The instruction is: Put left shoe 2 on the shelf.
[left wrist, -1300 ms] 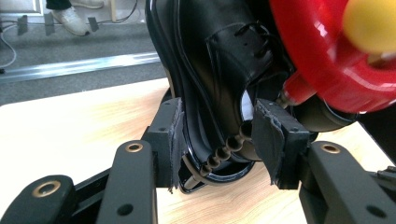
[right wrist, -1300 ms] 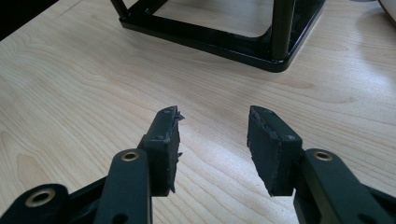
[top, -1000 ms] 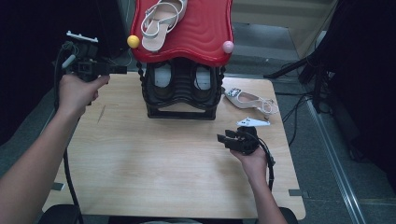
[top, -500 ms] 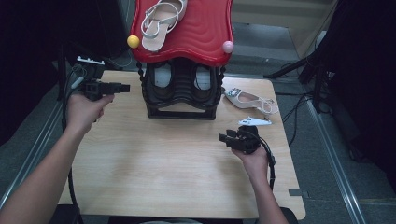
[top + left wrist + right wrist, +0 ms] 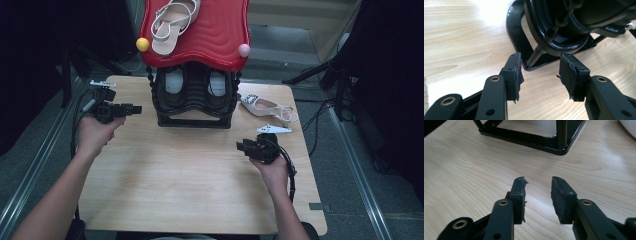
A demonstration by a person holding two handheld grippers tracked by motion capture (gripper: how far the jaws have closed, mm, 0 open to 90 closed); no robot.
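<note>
Two grippers hung empty over the table (image 5: 200,190). Left gripper (image 5: 540,75), jaws apart, pointed at the black shoe rack's (image 5: 195,100) base corner. Right gripper (image 5: 538,200), jaws just narrowing on nothing, sat near the loose white sandal (image 5: 267,106) beside the rack. Risk: left jaws might strike the frame and jolt the red top shelf's (image 5: 210,35) sandal (image 5: 172,22) loose.

Glossy black rack (image 5: 564,47), pale matt wood-grain table (image 5: 190,185), ribbed glossy red top (image 5: 210,37)

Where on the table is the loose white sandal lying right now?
In the high view the white sandal lies flat on the table, at its far right, just right of the black shoe rack and beyond the right gripper.
</note>
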